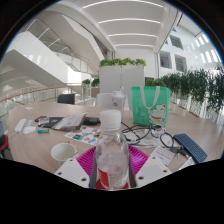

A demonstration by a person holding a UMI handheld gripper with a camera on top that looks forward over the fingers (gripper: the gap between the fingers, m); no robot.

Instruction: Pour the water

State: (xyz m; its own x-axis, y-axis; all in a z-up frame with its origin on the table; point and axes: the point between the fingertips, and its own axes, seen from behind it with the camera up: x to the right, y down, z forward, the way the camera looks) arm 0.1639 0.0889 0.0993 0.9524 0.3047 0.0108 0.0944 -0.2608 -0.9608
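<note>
Tool (pixel 111 172) clenched on a clear plastic bottle (pixel 111 155), pink pads (pixel 90 160) pressed against its two sides. Bottle held upright between the fingers, white cap at the top, transparent body ribbed lower down, label not readable. Just ahead of the fingers and to the left, a small white bowl (pixel 63 151) resting on the pale wooden bench (pixel 40 145). Beyond the bottle, a white cup-like container (pixel 111 120), partly hidden behind the cap. Right of that, black cables (pixel 150 133) looped loosely over the bench, running toward a dark device (pixel 192 149) near the edge. Farther back on the right, a green bag (pixel 152 103) with white handles, standing upright. On the left side, scattered papers and small items (pixel 55 122), too small to make out individually. Behind the bench, a white planter (pixel 122 76) topped with green foliage, more greenery along the right. Overhead, white curved balconies and long ceiling light strips of a large atrium.
</note>
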